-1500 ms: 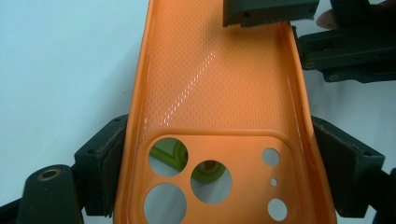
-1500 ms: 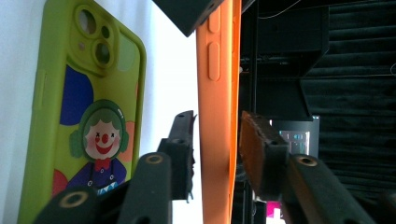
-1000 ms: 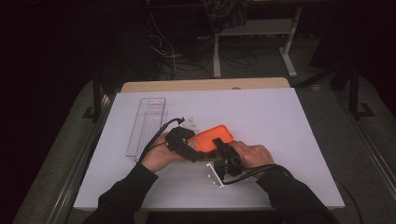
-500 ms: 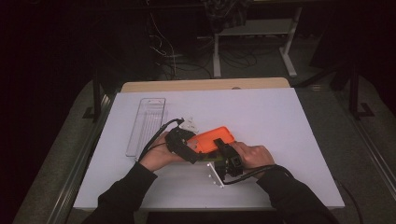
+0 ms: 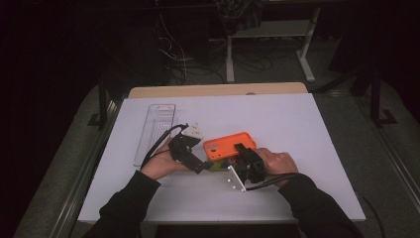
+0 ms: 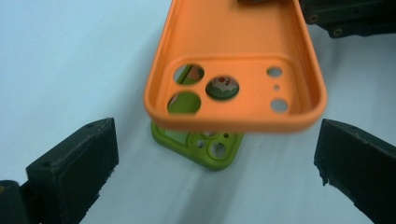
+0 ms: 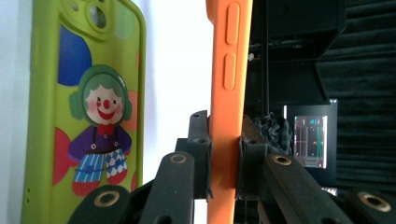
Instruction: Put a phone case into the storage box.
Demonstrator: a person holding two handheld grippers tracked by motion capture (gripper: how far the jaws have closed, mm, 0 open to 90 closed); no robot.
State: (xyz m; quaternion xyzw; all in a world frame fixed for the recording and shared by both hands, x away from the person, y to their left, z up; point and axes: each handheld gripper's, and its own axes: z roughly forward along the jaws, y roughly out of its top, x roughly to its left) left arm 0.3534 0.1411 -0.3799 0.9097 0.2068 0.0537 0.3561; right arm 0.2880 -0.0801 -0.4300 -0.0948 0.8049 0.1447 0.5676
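An orange phone case (image 5: pixel 229 145) is held above the white table, inner side up, its camera cut-out toward my left gripper (image 5: pixel 202 166). My right gripper (image 5: pixel 243 152) is shut on the case's long edge; in the right gripper view the jaws (image 7: pixel 225 154) pinch the orange case (image 7: pixel 229 93) below its side buttons. A green phone case (image 7: pixel 84 116) with a clown picture lies flat on the table under it. In the left gripper view my left gripper (image 6: pixel 215 158) stands open, its jaws on either side of the orange case's (image 6: pixel 238 70) near end, with the green case (image 6: pixel 205 147) below.
A clear plastic tray (image 5: pixel 154 131) lies at the left of the white table cover (image 5: pixel 297 129), and a small white object (image 5: pixel 194 131) sits beside the left hand. Cables trail from both grippers toward the person. Desk legs and wires stand beyond the far edge.
The right gripper has edged slightly away from the table's front edge. The orange case and the left hand stay about where they were.
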